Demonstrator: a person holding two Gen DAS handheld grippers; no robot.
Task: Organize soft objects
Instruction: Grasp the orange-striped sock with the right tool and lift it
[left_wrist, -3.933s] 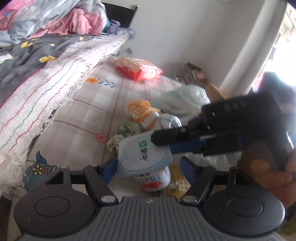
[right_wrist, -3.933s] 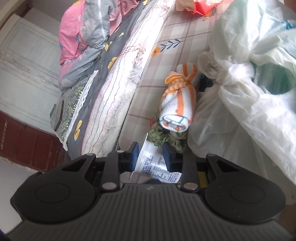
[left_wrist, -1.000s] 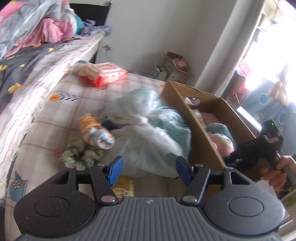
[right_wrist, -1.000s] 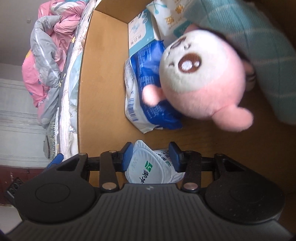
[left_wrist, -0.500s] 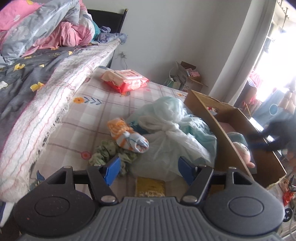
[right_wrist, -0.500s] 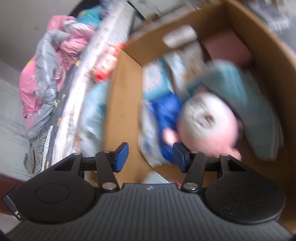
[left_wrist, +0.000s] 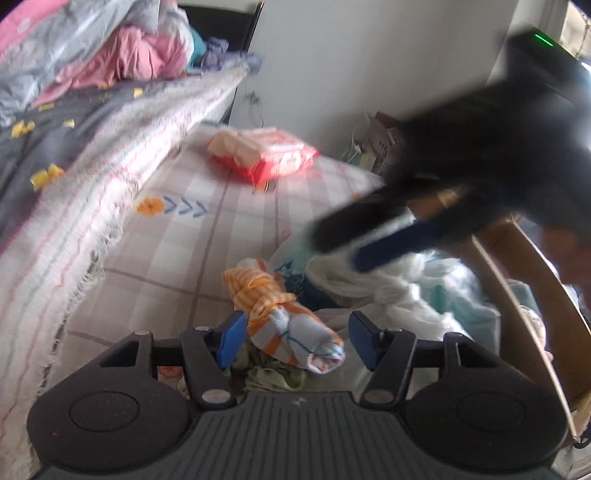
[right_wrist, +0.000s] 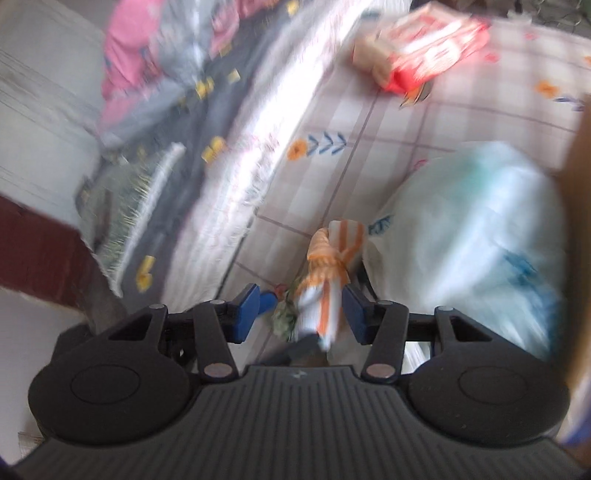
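l gripper (left_wrist: 293, 341) released, nothing held; knotted orange-striped towel (left_wrist: 280, 317) lies on checked sheet (left_wrist: 177, 258) btwn its fingers, beside white plastic bag (left_wrist: 388, 291). r gripper (right_wrist: 299, 314) released too, above the same towel, view blurred.

Right tongs (right_wrist: 299, 314) emptied, out of box, now over striped towel roll (right_wrist: 328, 280)

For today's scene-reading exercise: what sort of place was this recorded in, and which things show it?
Most likely a bedroom at home: a bed with a grey yellow-patterned quilt and heaped pink bedding, a checked floral sheet, and a brown cardboard box beside it.
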